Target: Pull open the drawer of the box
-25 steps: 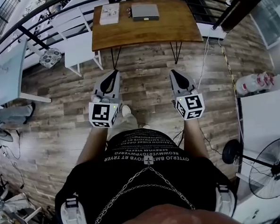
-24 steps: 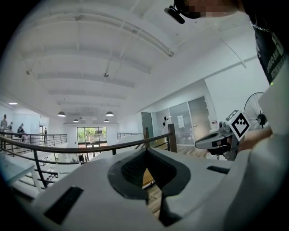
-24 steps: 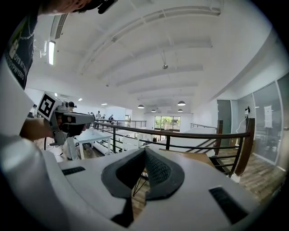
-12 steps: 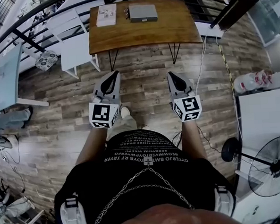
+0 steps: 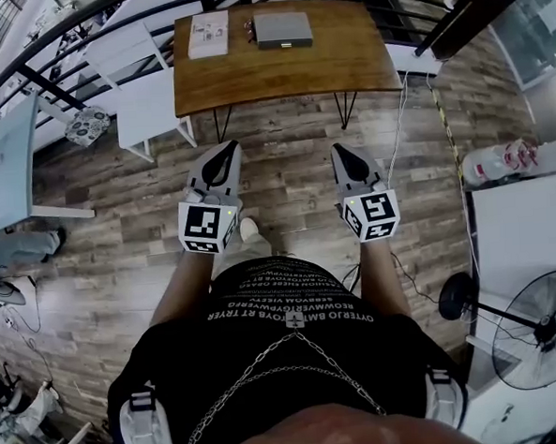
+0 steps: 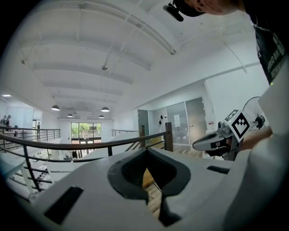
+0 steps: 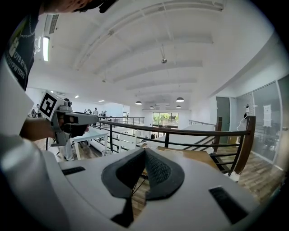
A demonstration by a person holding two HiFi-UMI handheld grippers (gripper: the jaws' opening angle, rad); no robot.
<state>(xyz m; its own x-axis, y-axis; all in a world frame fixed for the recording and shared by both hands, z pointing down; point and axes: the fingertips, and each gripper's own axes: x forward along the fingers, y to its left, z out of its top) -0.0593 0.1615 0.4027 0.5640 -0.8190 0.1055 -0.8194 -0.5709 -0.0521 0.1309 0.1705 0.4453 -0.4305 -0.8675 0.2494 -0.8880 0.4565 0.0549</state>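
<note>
A grey flat box (image 5: 283, 28) with a small front handle lies at the far side of a wooden table (image 5: 278, 71). A white box (image 5: 208, 34) lies to its left. I hold both grippers at waist height over the wood floor, well short of the table. My left gripper (image 5: 228, 149) is shut with nothing in it, and my right gripper (image 5: 338, 151) is shut and empty too. In the left gripper view the dark pads (image 6: 131, 173) meet, and the right gripper (image 6: 212, 142) shows beside them. The right gripper view shows closed pads (image 7: 156, 173) and the table top (image 7: 189, 155) beyond.
A black railing (image 5: 106, 16) runs behind the table. White chairs (image 5: 148, 93) stand left of it, with a pale table (image 5: 2, 158) further left. A standing fan (image 5: 538, 332) and a white counter (image 5: 527, 220) are at the right. A cable (image 5: 399, 134) trails on the floor.
The table has drifted slightly left and up in the head view. Both grippers stay shut and nearly where they were, the right one a little further left.
</note>
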